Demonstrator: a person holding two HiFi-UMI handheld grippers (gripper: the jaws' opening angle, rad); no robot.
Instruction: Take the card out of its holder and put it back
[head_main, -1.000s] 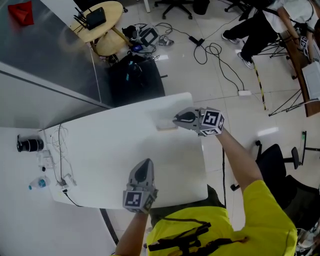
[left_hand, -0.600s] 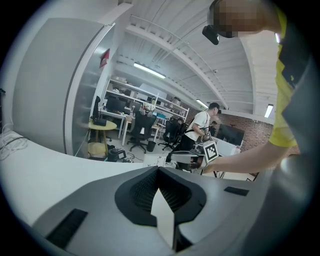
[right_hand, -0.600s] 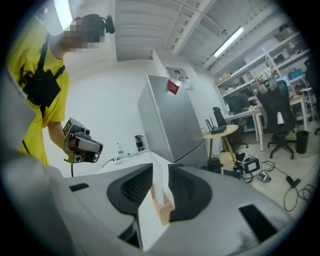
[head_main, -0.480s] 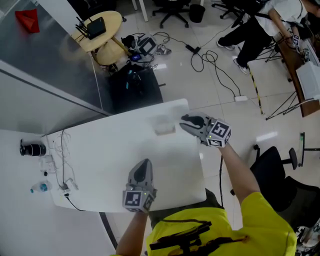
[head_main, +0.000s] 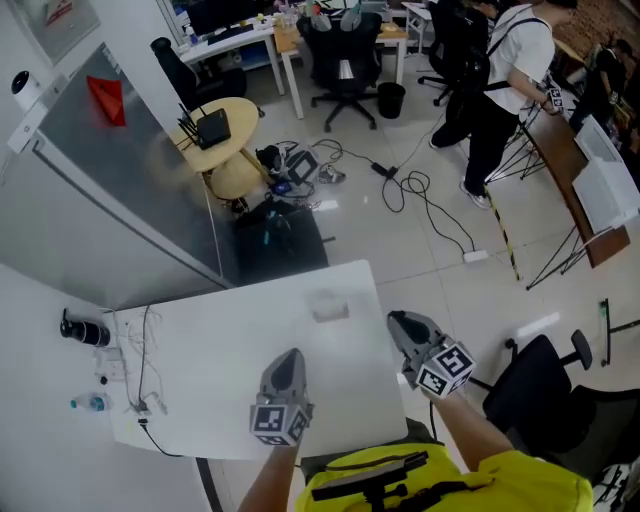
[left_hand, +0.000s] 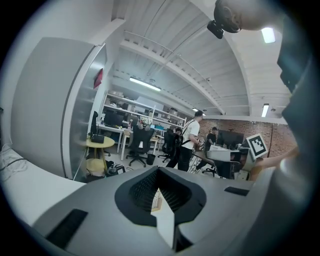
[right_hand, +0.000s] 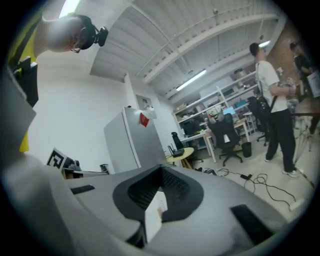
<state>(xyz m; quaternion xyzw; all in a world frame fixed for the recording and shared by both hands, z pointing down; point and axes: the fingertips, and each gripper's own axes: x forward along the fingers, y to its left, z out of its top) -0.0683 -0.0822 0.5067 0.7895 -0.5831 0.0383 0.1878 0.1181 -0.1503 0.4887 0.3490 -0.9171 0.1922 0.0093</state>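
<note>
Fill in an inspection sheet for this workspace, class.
Surface: white table.
Job's things: card holder near the table's far edge; card itself too blurred to tell.
Clutter: small bottle, dark cylinder left of the table.
Grippers: left gripper shut, empty; right gripper closing shut, empty; both apart from the holder.
Cables: white leads on table's left end; black cables on floor.
Surroundings: round table, office chairs, standing person.
</note>
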